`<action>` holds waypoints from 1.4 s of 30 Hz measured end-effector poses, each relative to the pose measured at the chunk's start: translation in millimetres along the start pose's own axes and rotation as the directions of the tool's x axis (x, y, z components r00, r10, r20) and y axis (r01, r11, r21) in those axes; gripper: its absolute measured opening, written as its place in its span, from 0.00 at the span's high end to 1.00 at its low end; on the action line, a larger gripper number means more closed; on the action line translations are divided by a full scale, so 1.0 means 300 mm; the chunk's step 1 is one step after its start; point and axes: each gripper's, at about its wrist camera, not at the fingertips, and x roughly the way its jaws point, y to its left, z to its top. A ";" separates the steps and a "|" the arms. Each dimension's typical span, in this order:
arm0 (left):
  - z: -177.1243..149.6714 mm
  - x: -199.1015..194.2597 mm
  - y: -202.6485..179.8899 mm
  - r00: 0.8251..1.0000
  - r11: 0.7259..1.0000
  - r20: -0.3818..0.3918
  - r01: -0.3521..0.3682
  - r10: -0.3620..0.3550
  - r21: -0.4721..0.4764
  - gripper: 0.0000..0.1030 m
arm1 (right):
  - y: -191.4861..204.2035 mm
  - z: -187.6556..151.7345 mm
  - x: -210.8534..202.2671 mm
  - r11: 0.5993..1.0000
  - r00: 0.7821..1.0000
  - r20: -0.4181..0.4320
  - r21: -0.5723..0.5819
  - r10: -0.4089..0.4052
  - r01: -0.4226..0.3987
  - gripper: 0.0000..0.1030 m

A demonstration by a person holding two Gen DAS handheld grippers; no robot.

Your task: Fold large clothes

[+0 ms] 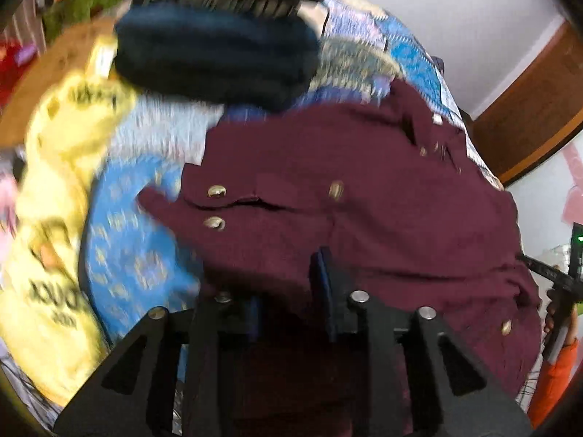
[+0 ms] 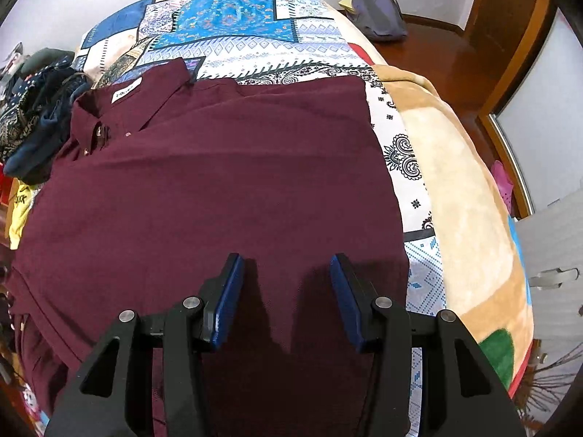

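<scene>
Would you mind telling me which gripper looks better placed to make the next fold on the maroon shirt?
Probably the left gripper: maroon shirt cloth sits between its fingers near the buttoned cuff. The right gripper is open above flat fabric, holding nothing.

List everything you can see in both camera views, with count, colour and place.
Maroon button-up shirt: one, maroon, spread flat on the bed.
Patchwork bedspread: one, blue and white, under the shirt.
Tan fleece blanket: one, tan, right edge of the bed.
Yellow printed garment: one, yellow, left of the shirt.
Dark navy folded clothes: a pile, navy, beyond the shirt.
Grey bag: one, grey, on the wooden floor.
Left gripper: black, blue pads, shirt fabric bunched between them.
Right gripper: black, blue pads, open above the shirt.
</scene>
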 end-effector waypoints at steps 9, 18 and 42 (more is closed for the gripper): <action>-0.042 -0.067 0.211 0.988 0.981 0.021 -0.149 0.153 -0.125 0.34 | -0.001 0.008 -0.010 1.000 1.000 -0.010 0.008 -0.002 0.002 0.55; 0.134 -0.093 0.233 0.990 0.990 0.087 -0.105 0.114 -0.099 0.33 | -0.029 0.098 -0.097 0.999 0.997 0.077 0.031 0.013 -0.016 0.55; 0.303 0.300 0.184 0.991 0.993 -0.059 0.116 -0.117 -0.015 0.45 | -0.190 0.337 0.203 0.961 0.989 0.018 0.233 0.147 -0.147 0.53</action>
